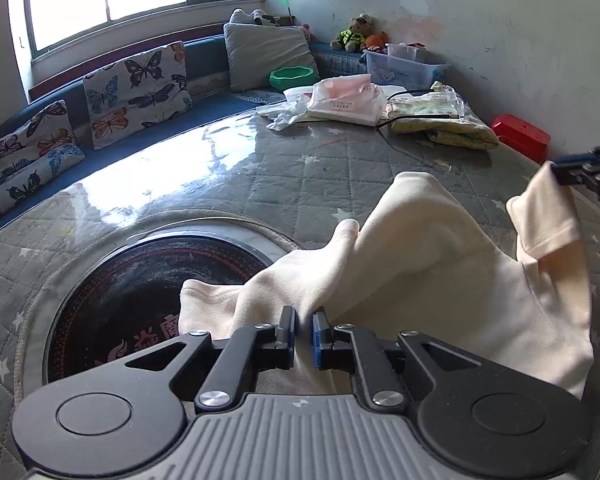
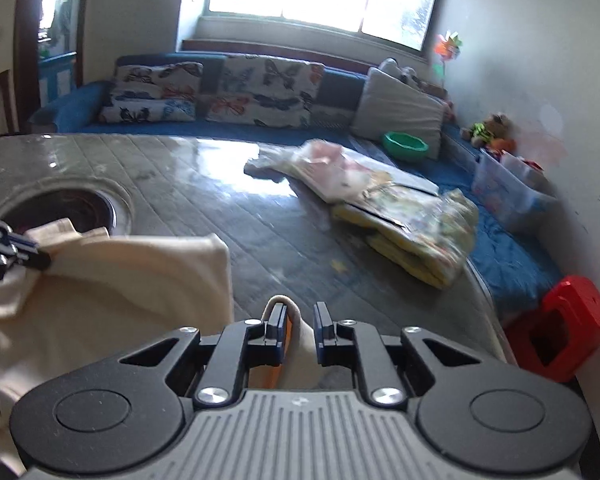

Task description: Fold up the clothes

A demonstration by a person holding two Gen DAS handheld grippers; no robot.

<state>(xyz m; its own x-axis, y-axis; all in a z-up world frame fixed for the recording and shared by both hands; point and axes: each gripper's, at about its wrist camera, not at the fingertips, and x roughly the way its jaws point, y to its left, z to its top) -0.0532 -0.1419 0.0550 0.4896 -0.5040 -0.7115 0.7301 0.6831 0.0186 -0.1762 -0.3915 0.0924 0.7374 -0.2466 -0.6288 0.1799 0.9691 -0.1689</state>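
Left gripper (image 1: 303,330) and right gripper (image 2: 300,326) both pinch the soft, light cream cotton garment (image 1: 440,280); hemmed edges likely grip best.

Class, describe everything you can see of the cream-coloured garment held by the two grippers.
The cream-coloured garment looks like soft, plain knit cotton with stitched hems and a dark printed mark near one edge. It is bunched and creased, not yet folded, lifted partly off the grey quilted table cover. The left gripper pinches one part, the right gripper another, and the lower part drapes over the round black hotplate.
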